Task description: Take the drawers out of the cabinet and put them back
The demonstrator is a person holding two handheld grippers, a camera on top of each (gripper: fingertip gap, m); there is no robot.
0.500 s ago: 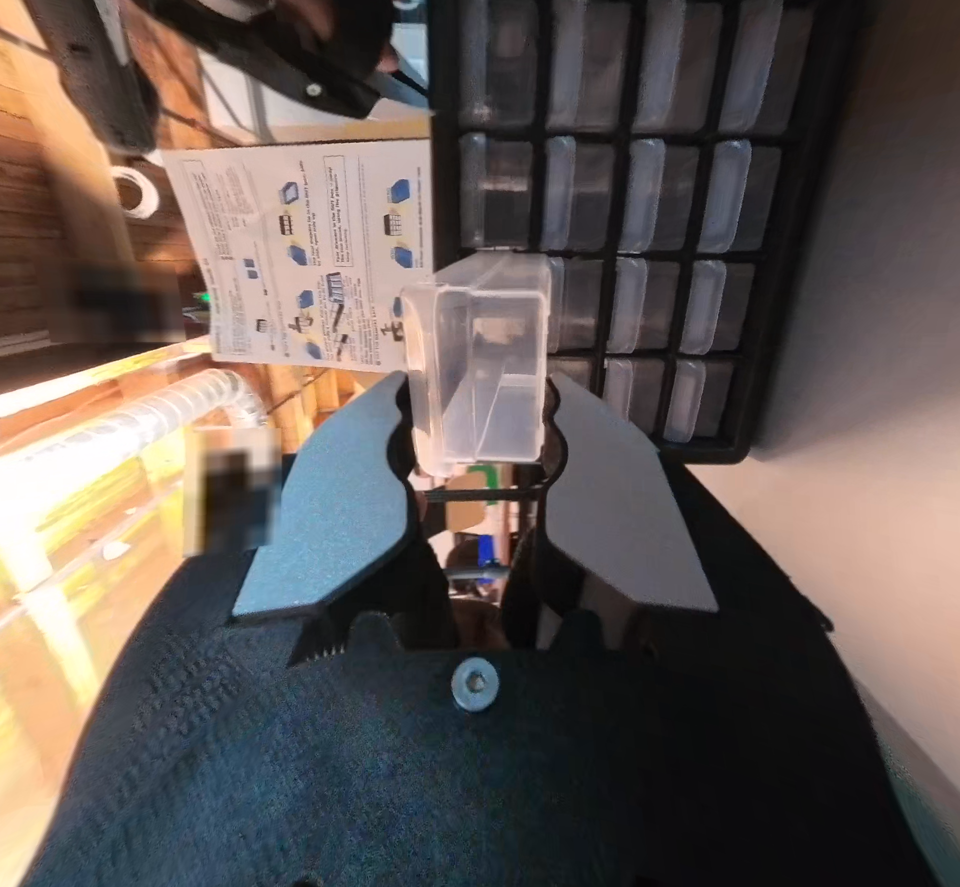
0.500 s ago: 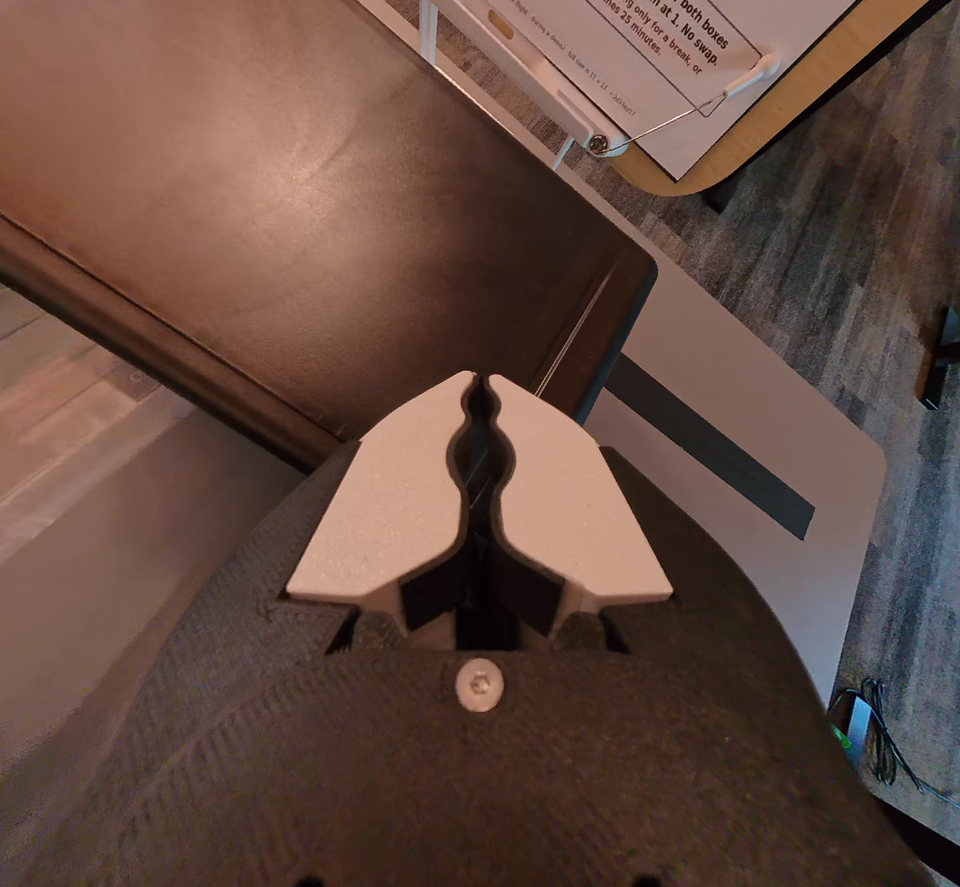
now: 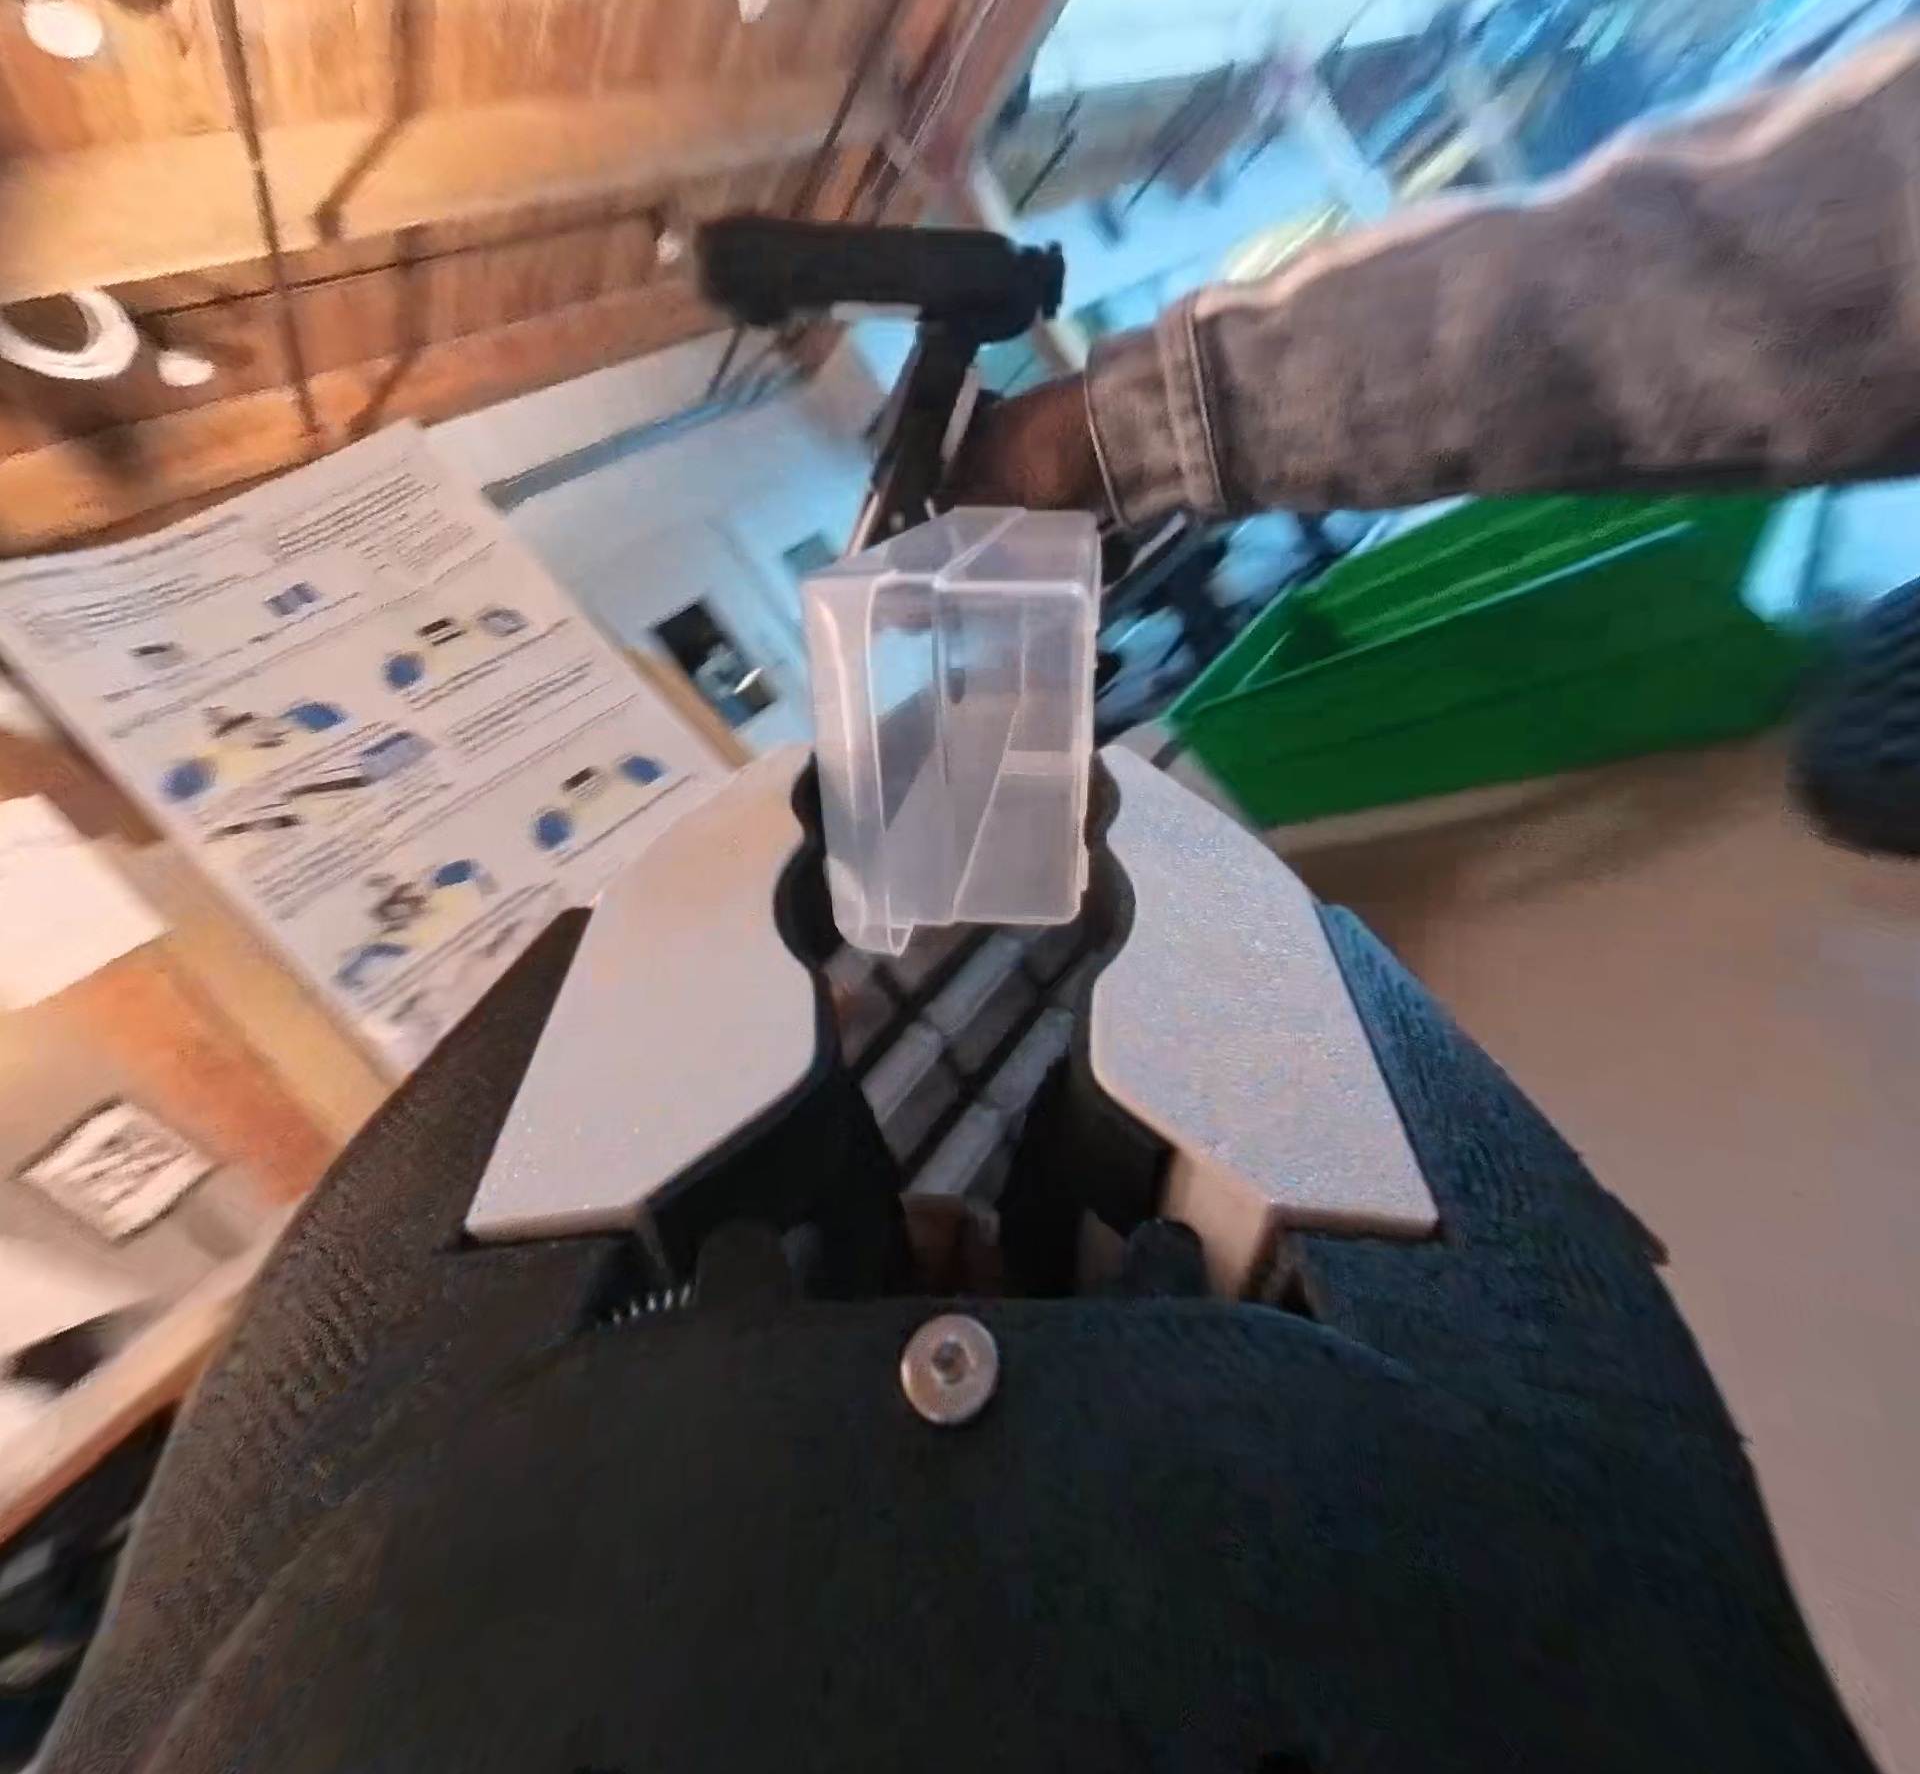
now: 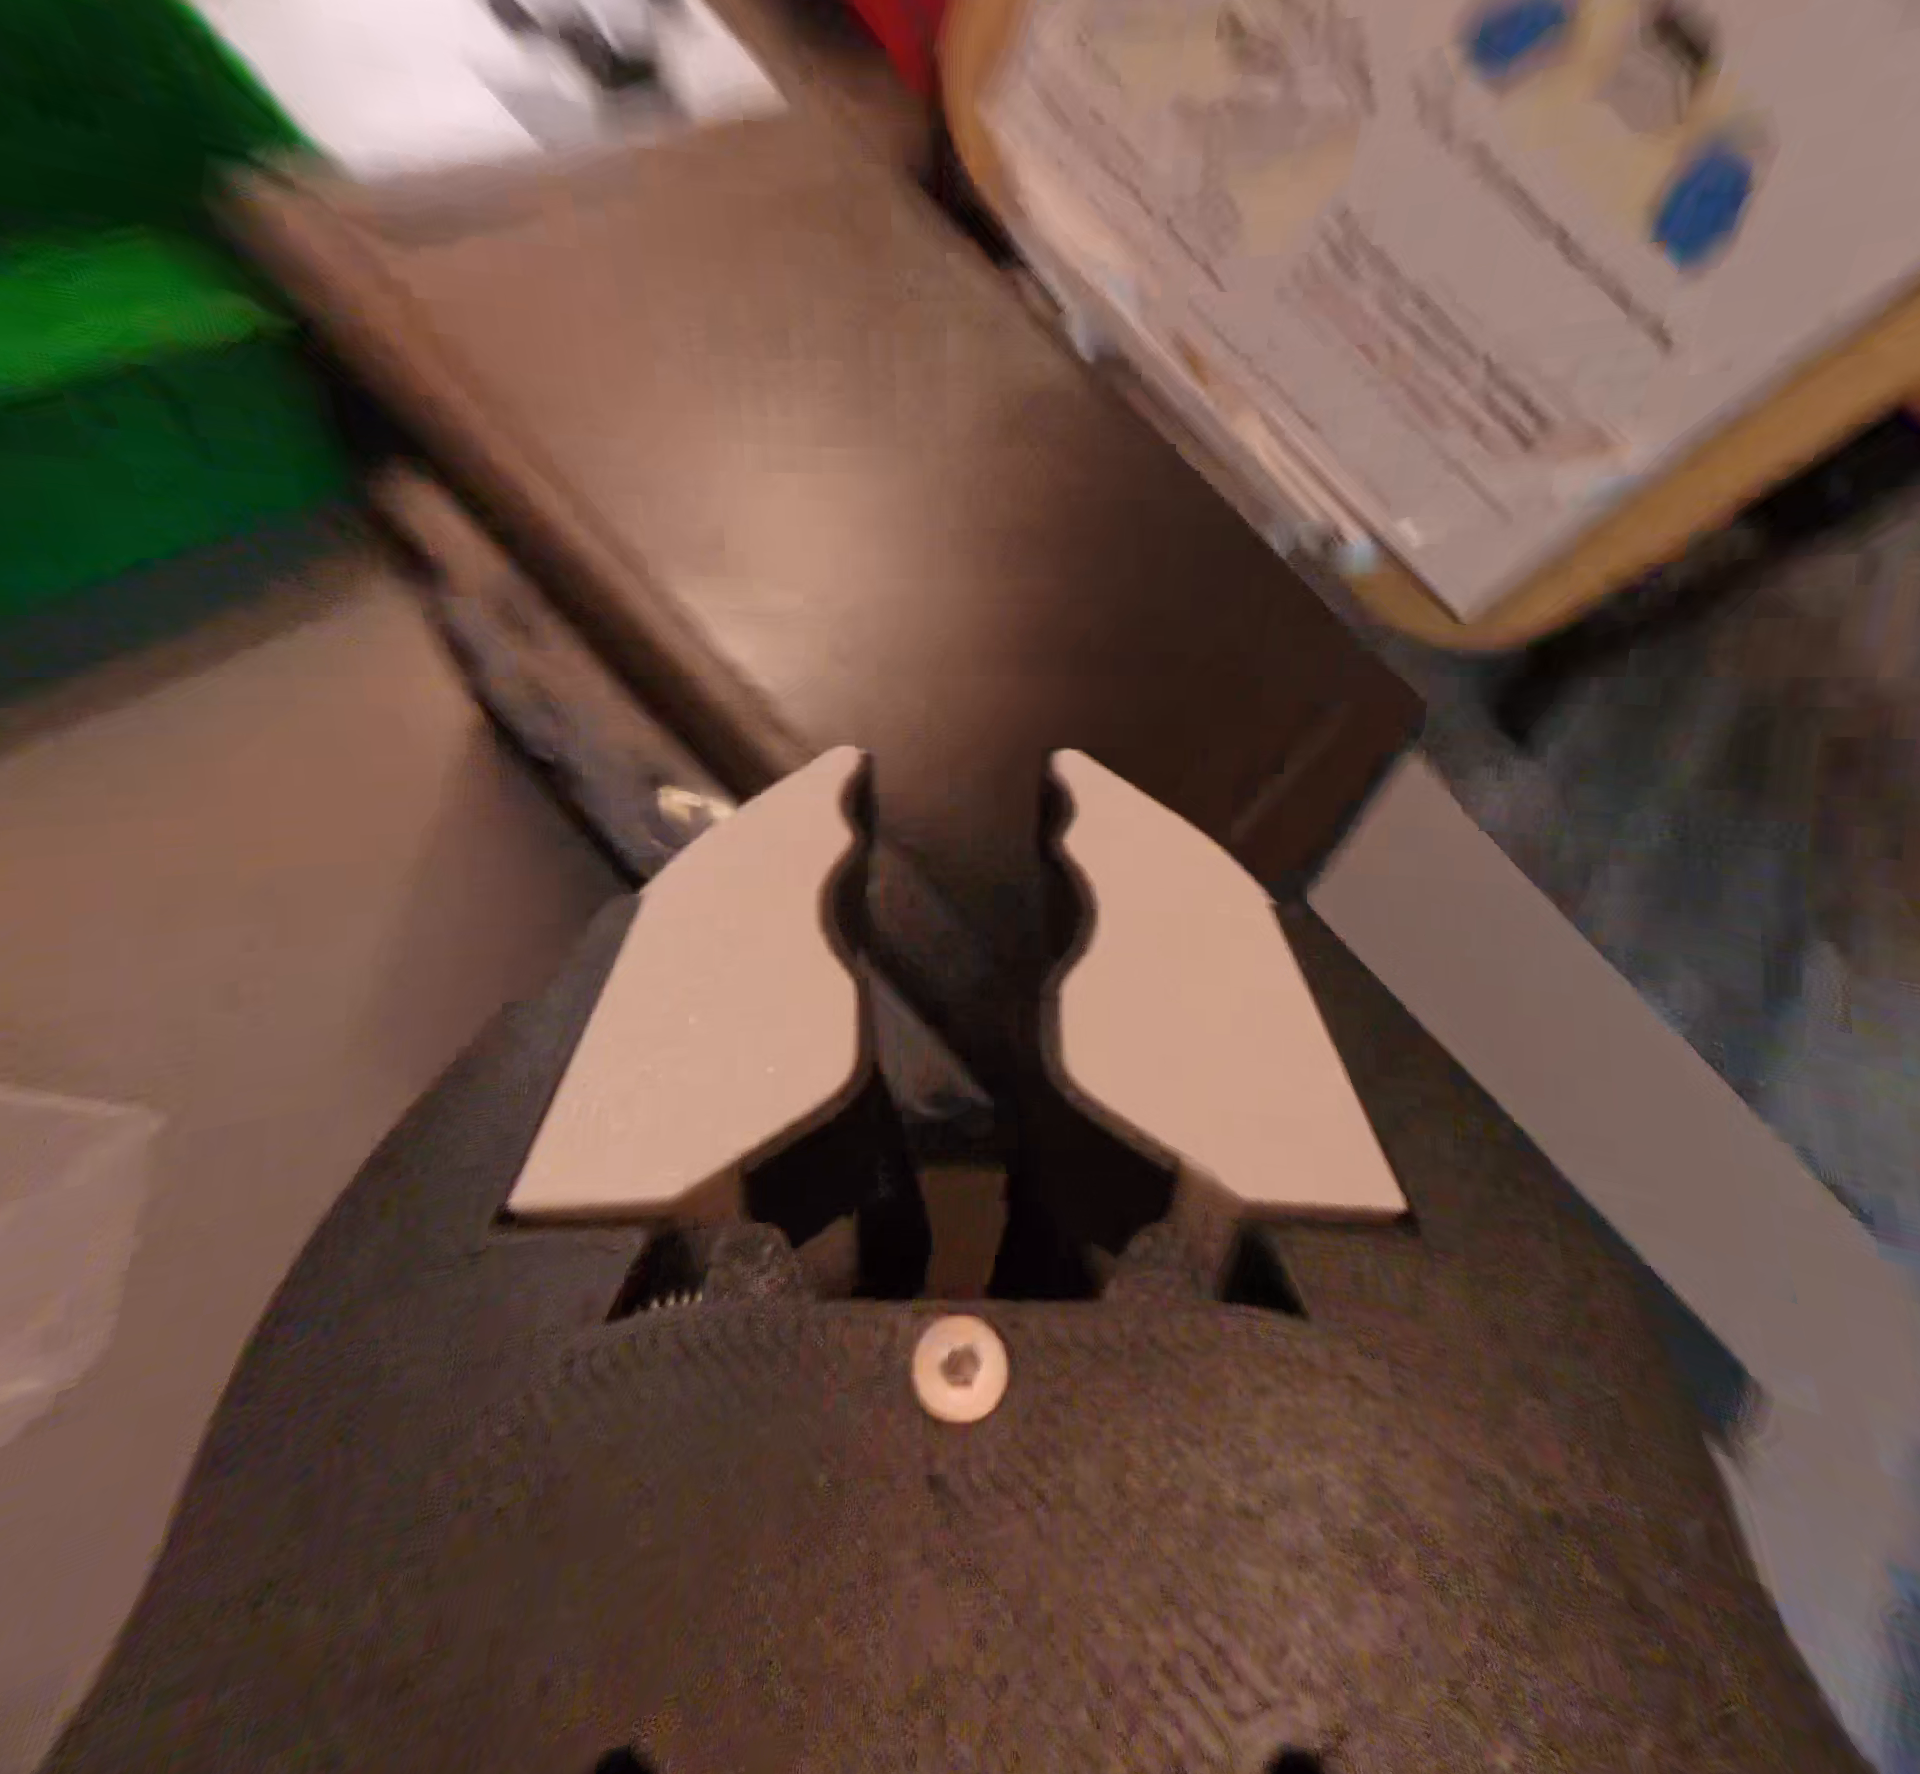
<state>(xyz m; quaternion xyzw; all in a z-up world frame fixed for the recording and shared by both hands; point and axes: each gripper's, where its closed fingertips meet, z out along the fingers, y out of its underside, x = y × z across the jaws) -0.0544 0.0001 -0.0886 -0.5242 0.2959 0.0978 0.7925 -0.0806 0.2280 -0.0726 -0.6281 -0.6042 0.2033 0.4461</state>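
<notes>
My left gripper [image 3: 951, 789] is shut on a clear plastic drawer [image 3: 956, 727] and holds it up in the air, free of the cabinet. Part of the black cabinet with its clear drawers [image 3: 956, 1049] shows low between the fingers. My right gripper [image 4: 956, 789] is open a little and empty, above the dark top of the cabinet [image 4: 831, 477]. The other hand-held gripper [image 3: 883, 280], held by a person's hand and grey sleeve [image 3: 1455, 322], shows far off in the left wrist view. Both views are blurred by motion.
A green bin [image 3: 1507, 644] stands on the table at the right in the left wrist view and shows at the upper left in the right wrist view [image 4: 125, 322]. An instruction sheet on a board [image 3: 343, 716] leans at the left; it also shows in the right wrist view [image 4: 1455, 197].
My left gripper has pulled the drawer clear of the cabinet and swung upward, turning the view. My right gripper has opened a little and shifted over the cabinet top.
</notes>
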